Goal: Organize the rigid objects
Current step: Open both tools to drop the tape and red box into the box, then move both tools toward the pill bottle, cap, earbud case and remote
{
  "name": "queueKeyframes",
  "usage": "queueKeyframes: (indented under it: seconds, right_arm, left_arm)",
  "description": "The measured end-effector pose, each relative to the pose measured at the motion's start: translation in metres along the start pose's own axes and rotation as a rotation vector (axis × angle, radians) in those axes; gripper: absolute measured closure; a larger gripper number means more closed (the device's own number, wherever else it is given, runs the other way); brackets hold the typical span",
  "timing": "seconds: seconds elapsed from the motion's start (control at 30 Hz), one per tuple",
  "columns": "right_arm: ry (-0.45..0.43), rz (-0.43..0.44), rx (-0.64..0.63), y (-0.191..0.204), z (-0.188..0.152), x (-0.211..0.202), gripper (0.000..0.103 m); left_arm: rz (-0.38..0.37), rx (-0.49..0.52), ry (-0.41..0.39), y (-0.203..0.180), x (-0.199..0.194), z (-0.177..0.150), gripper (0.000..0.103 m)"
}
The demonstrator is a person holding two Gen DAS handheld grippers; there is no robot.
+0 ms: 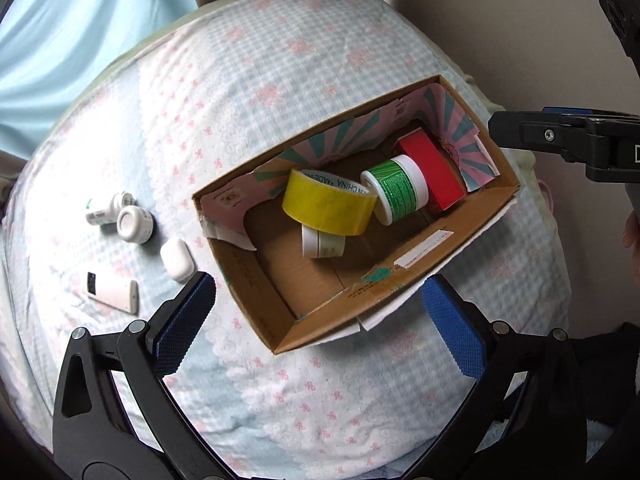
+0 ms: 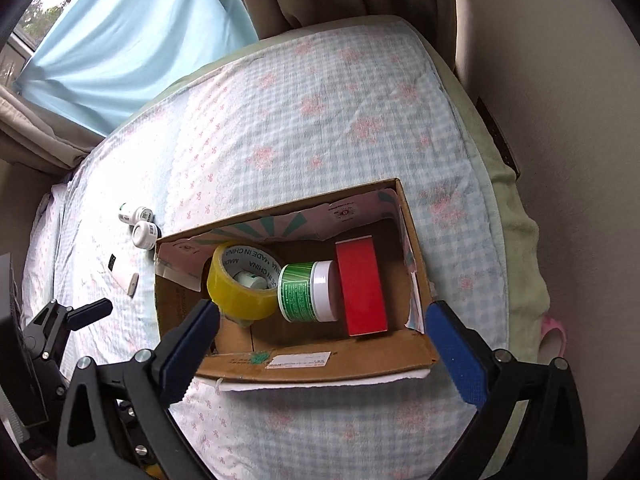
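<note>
An open cardboard box [image 1: 256,300] [image 2: 360,364] lies on the bed. Inside it are a yellow tape roll [image 1: 326,204] [image 2: 236,296], a green-labelled jar [image 1: 396,190] [image 2: 306,296], a red box [image 1: 430,174] [image 2: 360,286] and a small white jar [image 1: 322,245] under the tape. Left of the box lie two white bottles [image 1: 120,212] [image 2: 140,222], a white earbud case [image 1: 177,260] and a flat white device [image 1: 114,291] [image 2: 122,276]. My left gripper [image 1: 316,320] is open and empty over the box's near corner. My right gripper [image 2: 324,340] is open and empty above the box's near wall.
The bed has a blue checked cover [image 1: 280,80] [image 2: 320,100]. A light blue curtain [image 2: 132,40] hangs behind it and a beige wall [image 2: 560,120] stands to the right. The right gripper shows at the right edge of the left wrist view [image 1: 560,140].
</note>
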State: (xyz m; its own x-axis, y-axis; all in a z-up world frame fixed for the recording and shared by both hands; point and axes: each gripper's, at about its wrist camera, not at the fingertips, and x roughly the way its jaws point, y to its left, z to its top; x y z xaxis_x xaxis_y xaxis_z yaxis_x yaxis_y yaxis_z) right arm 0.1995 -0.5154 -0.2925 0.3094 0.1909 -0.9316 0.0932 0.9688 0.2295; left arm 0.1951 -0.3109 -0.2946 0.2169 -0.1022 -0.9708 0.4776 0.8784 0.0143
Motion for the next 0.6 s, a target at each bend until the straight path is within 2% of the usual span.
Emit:
queueKeyframes:
  seconds: [0.13, 0.4, 0.6]
  right_arm:
    - [-0.037, -0.016, -0.05, 0.017, -0.008, -0.025, 0.0]
    - [-0.142, -0.02, -0.135, 0.067, -0.018, -0.068, 0.0]
    - [-0.187, -0.015, -0.18, 0.115, -0.028, -0.084, 0.0]
  left_arm:
    - [0.005, -0.053, -0.041, 0.013, -0.031, -0.021, 0.0]
    - [0.107, -0.243, -0.128, 0.069, -0.085, -0.074, 0.0]
    - [0.099, -0.337, -0.169, 0.123, -0.11, -0.105, 0.0]
